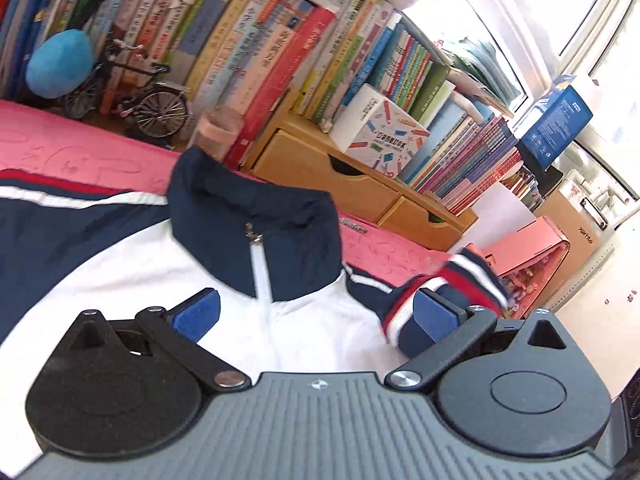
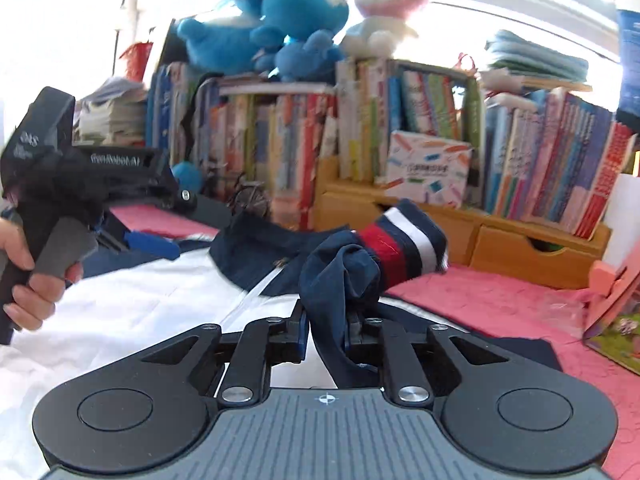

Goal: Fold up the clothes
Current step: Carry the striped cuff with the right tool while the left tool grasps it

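Right gripper [image 2: 324, 330] pinches the navy sleeve [image 2: 340, 280]; striped cuff [image 2: 404, 248] blurred. Left gripper [image 1: 316, 316] spread wide over the jacket [image 1: 160, 280], lower hem cut off.

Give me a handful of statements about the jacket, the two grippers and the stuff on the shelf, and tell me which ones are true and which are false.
1. The right gripper has navy sleeve fabric between its fingers. True.
2. The left gripper is clamped on the jacket collar. False: its jaws stand wide apart above the white jacket front, gripping nothing.
3. The sleeve's cuff is striped red, white and navy. True.
4. The jacket lies on a green cover. False: the cover is pink.
5. Plush toys sit on top of the books. True.
6. The jacket's zip is fully undone. False: the zip is closed up to the collar.
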Demonstrator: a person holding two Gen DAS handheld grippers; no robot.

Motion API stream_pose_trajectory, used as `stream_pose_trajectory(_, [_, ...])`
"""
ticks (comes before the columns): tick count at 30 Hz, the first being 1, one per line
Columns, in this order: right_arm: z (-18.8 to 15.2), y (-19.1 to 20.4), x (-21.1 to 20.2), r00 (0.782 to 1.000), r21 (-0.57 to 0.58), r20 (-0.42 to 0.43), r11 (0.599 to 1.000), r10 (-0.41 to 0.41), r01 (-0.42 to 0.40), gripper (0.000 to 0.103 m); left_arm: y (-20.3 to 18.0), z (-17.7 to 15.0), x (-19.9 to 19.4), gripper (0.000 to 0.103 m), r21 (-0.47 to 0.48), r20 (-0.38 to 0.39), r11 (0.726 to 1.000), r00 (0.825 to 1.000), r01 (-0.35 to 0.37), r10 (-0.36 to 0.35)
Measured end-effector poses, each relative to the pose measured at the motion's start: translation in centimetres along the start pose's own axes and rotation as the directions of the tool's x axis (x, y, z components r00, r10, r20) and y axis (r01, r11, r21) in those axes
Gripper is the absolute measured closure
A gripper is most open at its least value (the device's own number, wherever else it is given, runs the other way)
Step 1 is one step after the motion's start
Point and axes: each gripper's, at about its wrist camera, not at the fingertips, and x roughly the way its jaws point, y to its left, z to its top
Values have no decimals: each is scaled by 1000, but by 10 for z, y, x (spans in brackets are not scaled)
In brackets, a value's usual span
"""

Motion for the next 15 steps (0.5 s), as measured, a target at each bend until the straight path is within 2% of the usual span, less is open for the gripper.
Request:
stream_pose_trajectory(1, [-3,15,6,999,-24,-39,1000,8,-9,47,8,-7,-7,0,-8,-10,1000,1000,-13,13])
stream_pose_trajectory(2, [-7,24,7,999,-55,-49,998,3,-6,33,13,-13,-10,0,-18,-23,1000,1000,-16,16])
stream_pose_trajectory(5, [-16,42,1,999,-134,-51,991,-11,4,27,21,-31,-6,0,-60,-70,998,997,8,-13])
stream_pose_trajectory(7, [-19,41,-6,999,-140,-37,990,2,-7,23,14,-37,-5,0,-50,-49,998,998,31,-33])
stream_pose_trajectory(10, [-22,35,-14,995,-106,-35,989,96,-99,11,5,-40,-1,0,-127,-77,980,984,151,-162])
stream_pose_trajectory(12, [-24,33,-15,988,-95,-36,983,153,-156,10,-3,-43,1,0,-152,-83,966,971,208,-222])
stream_pose_trajectory(15, [-29,37,-16,981,-106,-43,976,188,-191,7,-17,-47,3,0,-100,-108,981,979,163,-174])
